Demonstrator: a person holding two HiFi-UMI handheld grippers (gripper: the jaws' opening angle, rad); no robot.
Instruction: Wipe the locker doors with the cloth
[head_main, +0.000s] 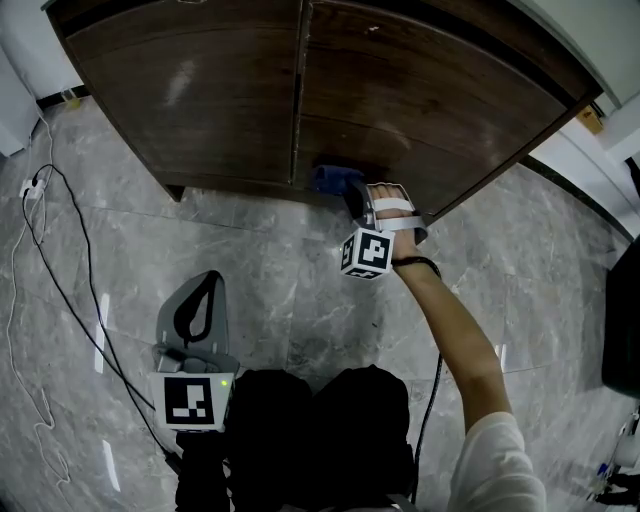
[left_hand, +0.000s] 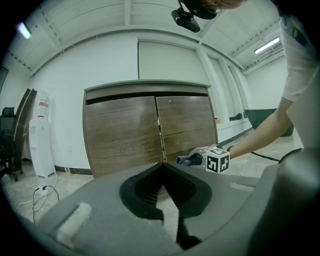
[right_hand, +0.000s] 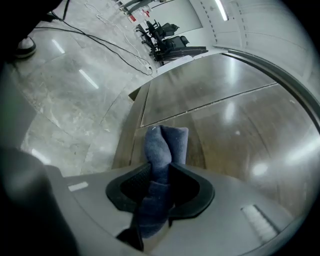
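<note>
Blue cloth (right_hand: 162, 145) is pinched in the right gripper (right_hand: 161, 176), jaws half-closed on its fold, with the free end sticking out at the bottom edge of the right locker door (head_main: 440, 100), just right of the seam with the left locker door (head_main: 190, 90). Left gripper (left_hand: 163, 166) is low and well apart from it over the grey marble floor (head_main: 300, 290), jaw tips together, nothing between them, pointing at the doors. Black cable (head_main: 75, 290) trails across the floor at left.
</note>
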